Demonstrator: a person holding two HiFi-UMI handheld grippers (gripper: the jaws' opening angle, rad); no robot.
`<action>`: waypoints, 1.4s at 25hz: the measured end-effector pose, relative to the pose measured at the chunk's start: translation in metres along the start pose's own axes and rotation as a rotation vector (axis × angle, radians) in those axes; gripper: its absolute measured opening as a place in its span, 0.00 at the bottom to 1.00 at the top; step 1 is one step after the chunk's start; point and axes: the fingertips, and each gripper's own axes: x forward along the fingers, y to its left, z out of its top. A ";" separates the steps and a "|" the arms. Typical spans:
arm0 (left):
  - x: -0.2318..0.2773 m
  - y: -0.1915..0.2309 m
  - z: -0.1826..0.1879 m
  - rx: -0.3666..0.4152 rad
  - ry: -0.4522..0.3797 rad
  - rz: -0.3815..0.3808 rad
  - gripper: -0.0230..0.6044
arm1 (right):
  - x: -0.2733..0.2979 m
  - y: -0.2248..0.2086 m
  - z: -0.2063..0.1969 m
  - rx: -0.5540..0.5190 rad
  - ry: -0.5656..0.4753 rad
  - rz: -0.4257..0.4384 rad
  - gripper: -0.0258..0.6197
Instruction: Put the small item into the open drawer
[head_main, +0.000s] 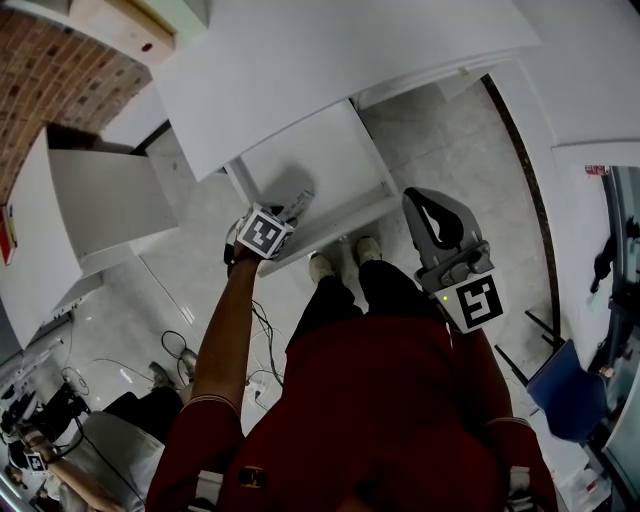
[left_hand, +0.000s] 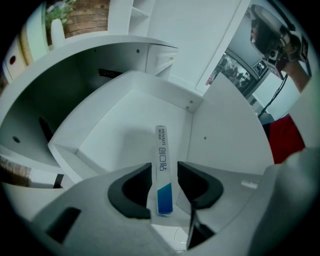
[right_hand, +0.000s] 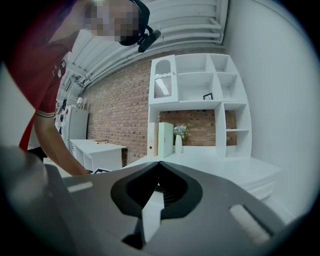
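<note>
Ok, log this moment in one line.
left gripper: open, above open drawer | strip packet: between its jaws, unclamped | right gripper: shut, empty, held aside

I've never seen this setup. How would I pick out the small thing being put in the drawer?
Start at the open white drawer under the white counter. The left gripper hangs over it, and between its parted dark jaws is the small item: a long, flat, narrow strip. It is white with print and one blue end, the only colour against the white drawer.
</note>
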 end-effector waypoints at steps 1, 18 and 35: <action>-0.002 0.001 0.001 -0.001 -0.008 0.005 0.31 | 0.000 0.001 0.001 0.000 -0.002 0.003 0.06; -0.056 -0.002 0.024 -0.055 -0.239 0.078 0.26 | -0.002 0.022 0.015 -0.014 -0.041 0.065 0.06; -0.231 -0.079 0.108 -0.020 -0.935 0.160 0.05 | -0.005 0.061 0.042 0.018 -0.132 0.148 0.06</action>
